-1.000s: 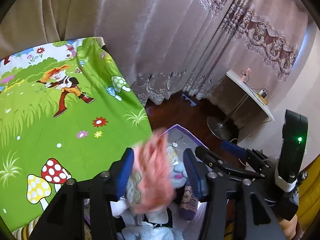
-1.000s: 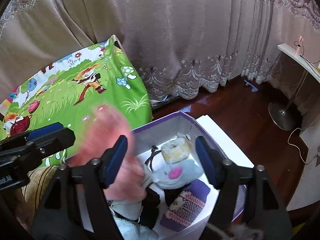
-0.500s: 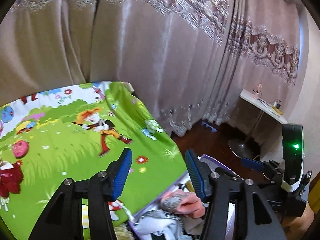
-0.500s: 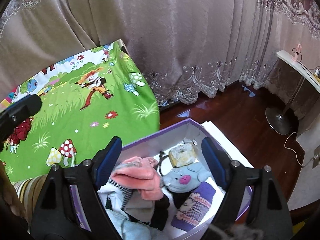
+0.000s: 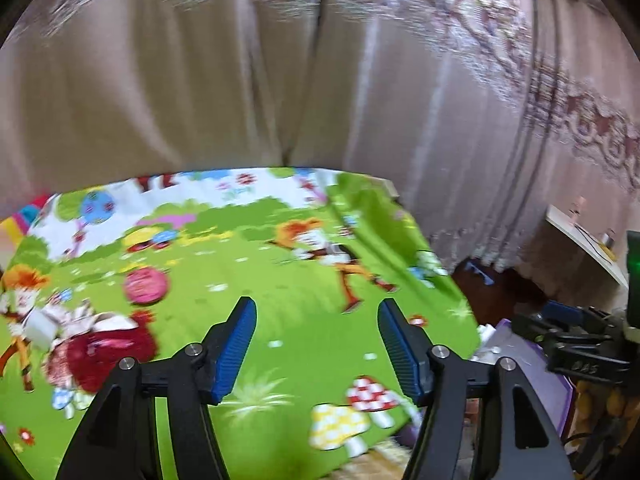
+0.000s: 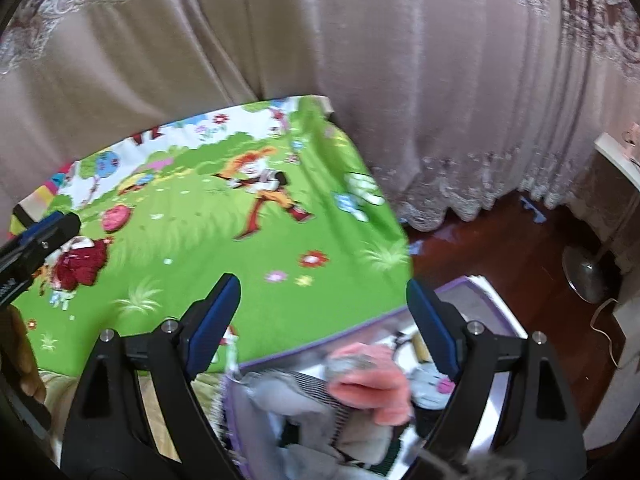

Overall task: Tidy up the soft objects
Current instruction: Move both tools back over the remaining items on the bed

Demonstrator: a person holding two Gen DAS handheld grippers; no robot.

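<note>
A purple box stands on the floor beside the bed and holds several soft things: a pink sock on top, grey striped cloth and a grey plush. My right gripper is open and empty above the box's near edge. My left gripper is open and empty over the green cartoon bedspread. A dark red soft item with a white tag lies on the spread to its left; it also shows in the right wrist view. The box corner shows at the right.
Pale curtains hang behind the bed. Dark wooden floor lies to the right with a fan base and a white shelf. The other gripper shows at the left wrist view's right edge.
The left gripper let go of the pink sock into the box, then swung left and up over the bedspread. The right gripper tilted up and left, away from the box.
</note>
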